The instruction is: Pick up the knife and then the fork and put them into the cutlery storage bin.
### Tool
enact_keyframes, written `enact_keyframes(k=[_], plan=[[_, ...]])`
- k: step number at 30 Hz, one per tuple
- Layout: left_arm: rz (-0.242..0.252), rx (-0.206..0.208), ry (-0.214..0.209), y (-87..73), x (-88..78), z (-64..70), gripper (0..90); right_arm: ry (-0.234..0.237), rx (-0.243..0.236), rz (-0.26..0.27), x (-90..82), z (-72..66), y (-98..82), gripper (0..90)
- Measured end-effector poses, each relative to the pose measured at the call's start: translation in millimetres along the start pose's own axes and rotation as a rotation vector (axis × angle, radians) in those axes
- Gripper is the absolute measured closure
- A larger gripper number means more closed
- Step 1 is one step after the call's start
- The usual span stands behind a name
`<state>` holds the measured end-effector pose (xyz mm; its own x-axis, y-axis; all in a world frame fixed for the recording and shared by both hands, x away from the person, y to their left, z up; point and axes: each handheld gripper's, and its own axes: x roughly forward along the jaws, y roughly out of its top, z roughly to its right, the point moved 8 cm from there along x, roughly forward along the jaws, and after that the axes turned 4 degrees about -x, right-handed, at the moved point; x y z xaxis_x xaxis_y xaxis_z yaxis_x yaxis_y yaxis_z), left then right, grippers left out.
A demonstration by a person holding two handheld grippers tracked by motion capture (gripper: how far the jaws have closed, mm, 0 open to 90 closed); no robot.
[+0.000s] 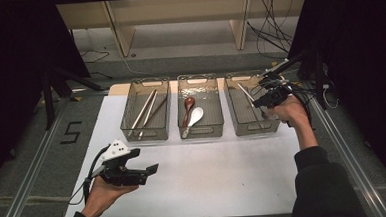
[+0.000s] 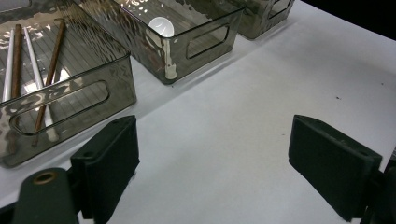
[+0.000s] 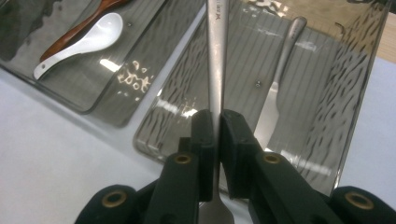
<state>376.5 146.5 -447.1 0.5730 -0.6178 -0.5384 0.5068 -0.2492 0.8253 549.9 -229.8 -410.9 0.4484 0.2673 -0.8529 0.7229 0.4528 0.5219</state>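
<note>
The steel utensil point(image 3: 217, 56) is pinched between the pads of the right gripper point(image 3: 217, 135), which press on its flat handle from both sides. In the right gripper view the handle runs up and away from the jaws over the right bin point(image 3: 355, 93), and a wider end of it shows below the pads at the bottom edge; which kind of utensil it is cannot be told. In the high view the right gripper point(image 1: 270, 97) hangs over the right bin point(image 1: 234, 121), near the table's far right corner, with the utensil point(image 1: 245, 93) slanting out toward the bin's left wall.

On the floor of that bin lies a second steel utensil point(image 3: 275, 98), just beside the held one and apart from it.

The middle bin point(image 1: 217, 130) holds a brown spoon point(image 1: 188, 108) and a white spoon point(image 1: 194, 119), side by side. The left bin point(image 1: 126, 122) holds chopsticks point(image 1: 146, 113), some pale and some brown, lying lengthwise. All three bins stand in a row along the far edge of the white table point(image 1: 209, 172).

The left gripper point(image 1: 151, 169) is held near the table's near left corner, well apart from the bins. Its jaws are spread wide with only bare table between them, as the left gripper view shows point(image 2: 212, 168).
</note>
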Motion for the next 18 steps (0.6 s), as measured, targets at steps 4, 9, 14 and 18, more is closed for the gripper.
enact_keyframes(k=[4,9,14,18], plan=[[-0.002,0.0,0.0,-0.2,0.3,0.1,15.5,-0.008,0.019,-0.003,3.6,5.8,3.0,84.6],[-0.001,0.002,-0.001,0.0,0.4,0.0,15.5,-0.018,0.033,-0.005,7.0,11.1,6.9,84.6],[-0.002,0.002,-0.002,-0.1,0.5,0.4,15.5,-0.021,0.051,-0.008,12.5,14.3,9.3,84.6],[-0.003,0.001,-0.005,-0.1,0.7,0.7,15.5,-0.029,0.064,-0.018,16.1,15.8,12.0,84.6]])
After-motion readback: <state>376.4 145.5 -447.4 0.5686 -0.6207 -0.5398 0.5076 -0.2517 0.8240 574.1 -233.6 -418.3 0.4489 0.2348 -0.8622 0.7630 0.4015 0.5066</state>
